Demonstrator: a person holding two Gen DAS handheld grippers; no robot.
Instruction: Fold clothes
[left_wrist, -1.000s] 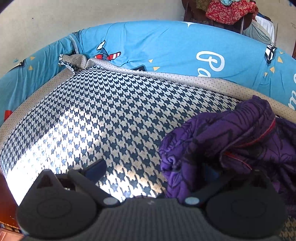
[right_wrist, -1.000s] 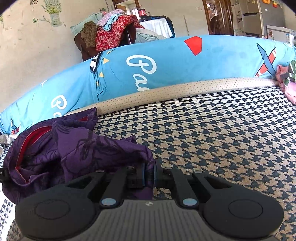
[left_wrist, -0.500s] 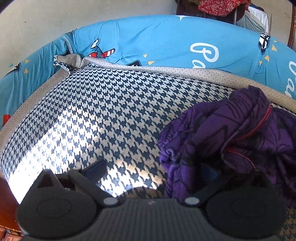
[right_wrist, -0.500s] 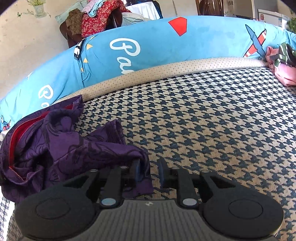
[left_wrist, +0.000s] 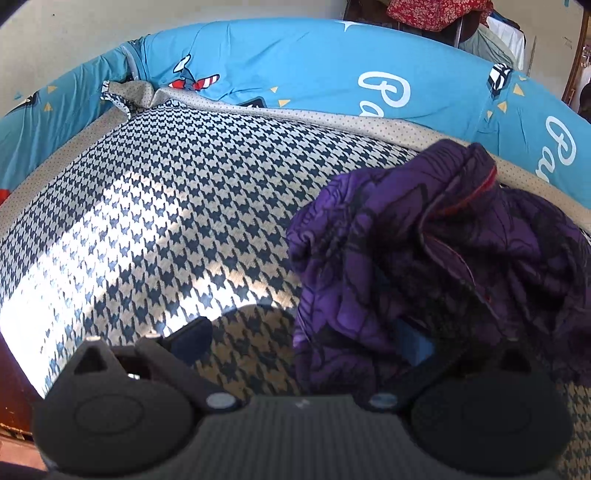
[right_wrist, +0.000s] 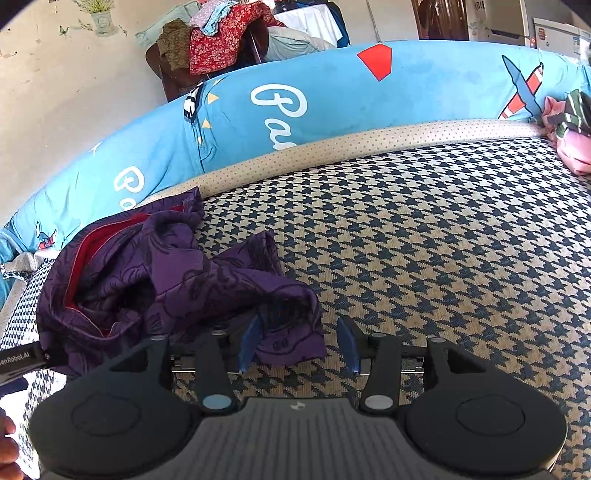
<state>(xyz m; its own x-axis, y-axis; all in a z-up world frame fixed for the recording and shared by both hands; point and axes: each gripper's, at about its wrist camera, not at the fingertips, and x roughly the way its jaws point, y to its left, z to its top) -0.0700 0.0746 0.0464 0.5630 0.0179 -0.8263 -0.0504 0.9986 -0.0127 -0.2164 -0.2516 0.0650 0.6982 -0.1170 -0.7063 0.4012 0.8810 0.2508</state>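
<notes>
Early in the fold: right claw (right_wrist: 297, 345) just spread, freeing purple garment (right_wrist: 162, 280); left claw (left_wrist: 310, 341) wide, unclenched; next, regrasp edges, flatten.

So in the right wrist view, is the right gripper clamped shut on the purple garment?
No. The right gripper has just been opening: its blue pads stand apart, with a corner of the purple garment lying loose between them.
</notes>
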